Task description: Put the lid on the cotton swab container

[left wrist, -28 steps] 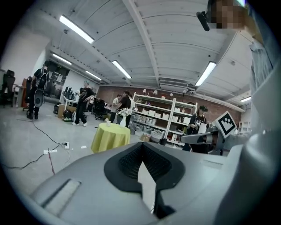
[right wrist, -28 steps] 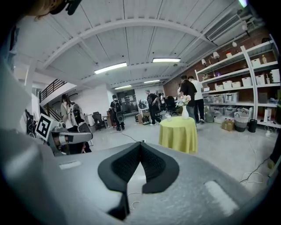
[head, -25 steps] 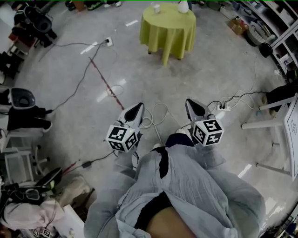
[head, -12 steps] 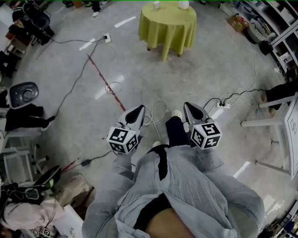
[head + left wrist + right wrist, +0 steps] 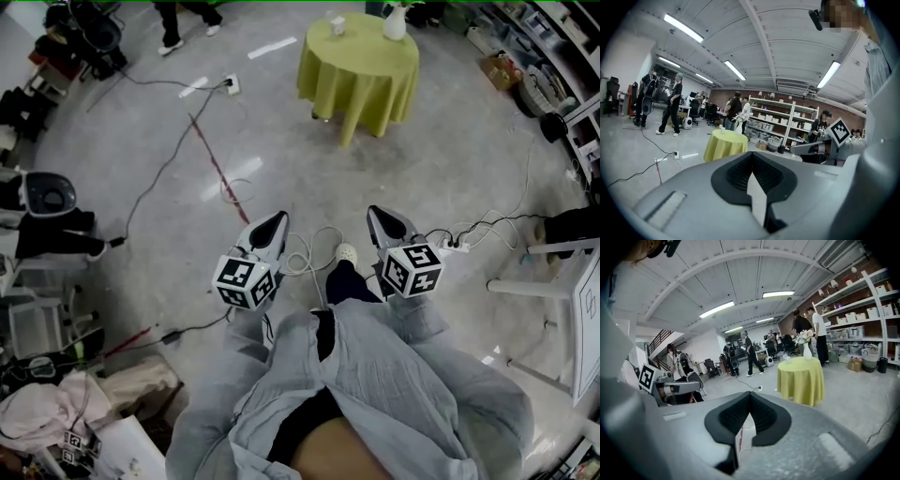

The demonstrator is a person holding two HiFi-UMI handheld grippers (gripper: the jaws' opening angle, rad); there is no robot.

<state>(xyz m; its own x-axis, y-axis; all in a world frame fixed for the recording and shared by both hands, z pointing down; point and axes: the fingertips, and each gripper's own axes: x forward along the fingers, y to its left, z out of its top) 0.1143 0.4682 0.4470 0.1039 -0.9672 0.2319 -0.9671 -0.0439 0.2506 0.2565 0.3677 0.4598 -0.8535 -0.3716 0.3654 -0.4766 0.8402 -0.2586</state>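
Too far and small to read clearly: a small white cup-shaped container beside a white vase on the round bench draped in yellow-green cloth, well ahead of both tools; lid not discernible. Left hand-held gripper and right hand-held gripper closed tip to tip on nothing, side by side above glossy grey floor. Wide stretch of floor up to the bench, crossed by a thin red line. White shelving far right.

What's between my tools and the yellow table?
In the head view, only bare floor separates the left tool and right tool from the yellow table; a white cable loops beside them.
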